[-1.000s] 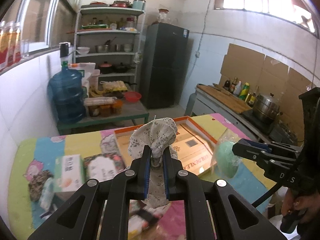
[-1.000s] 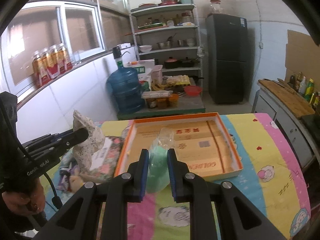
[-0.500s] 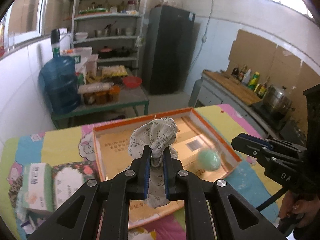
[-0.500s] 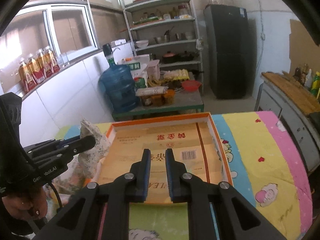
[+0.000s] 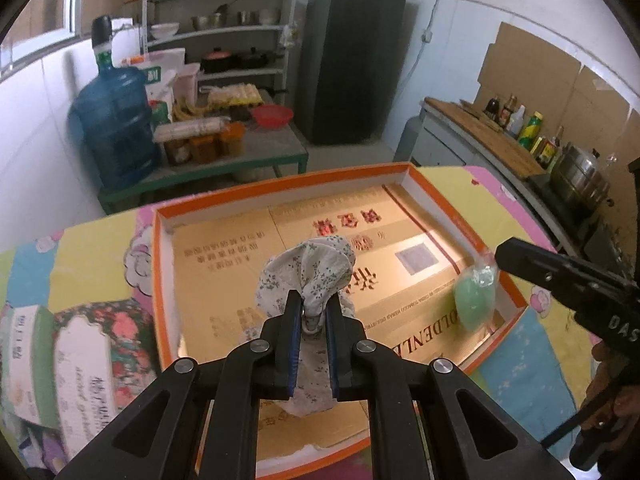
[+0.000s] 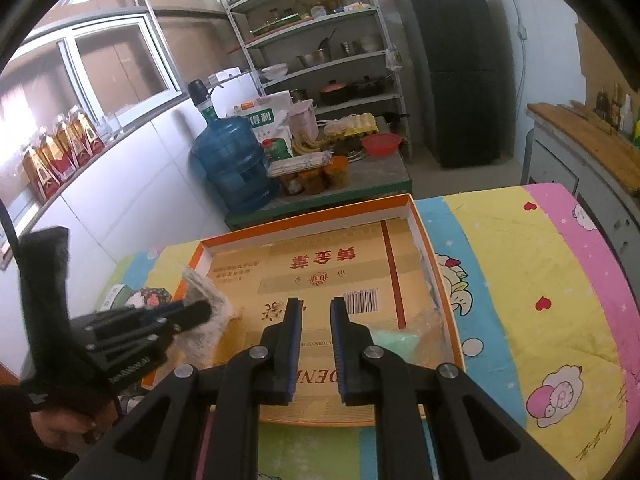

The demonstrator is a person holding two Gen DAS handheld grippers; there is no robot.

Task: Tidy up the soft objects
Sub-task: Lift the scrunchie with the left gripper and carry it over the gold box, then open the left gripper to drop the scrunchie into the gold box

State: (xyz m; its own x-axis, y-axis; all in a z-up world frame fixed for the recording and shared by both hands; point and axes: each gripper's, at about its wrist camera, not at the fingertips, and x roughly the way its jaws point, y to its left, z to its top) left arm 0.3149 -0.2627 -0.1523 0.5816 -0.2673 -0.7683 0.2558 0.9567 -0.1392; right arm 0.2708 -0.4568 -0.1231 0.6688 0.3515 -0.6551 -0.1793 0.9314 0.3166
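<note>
My left gripper (image 5: pixel 313 304) is shut on a white floral cloth (image 5: pixel 316 268) and holds it over the orange-rimmed cardboard tray (image 5: pixel 276 184). The cloth also shows at the left in the right wrist view (image 6: pixel 208 312). My right gripper (image 6: pixel 316 312) is open and empty over the tray's (image 6: pixel 440 276) near right part. A green soft object in a clear plastic bag (image 5: pixel 474 300) lies inside the tray by its right wall, just off the right gripper's tip; in the right wrist view the bag (image 6: pixel 404 336) sits beside the right finger.
A floral box (image 5: pixel 88 356) and a green tissue pack (image 5: pixel 24 356) lie left of the tray on the colourful tablecloth (image 6: pixel 540 280). Beyond the table stand a blue water jug (image 6: pixel 232 168), a low green bench, shelves and a dark fridge (image 6: pixel 452 68).
My right gripper opened and let go of the green bagged object, which now lies in the tray's right side. My left gripper moved forward over the tray with the cloth.
</note>
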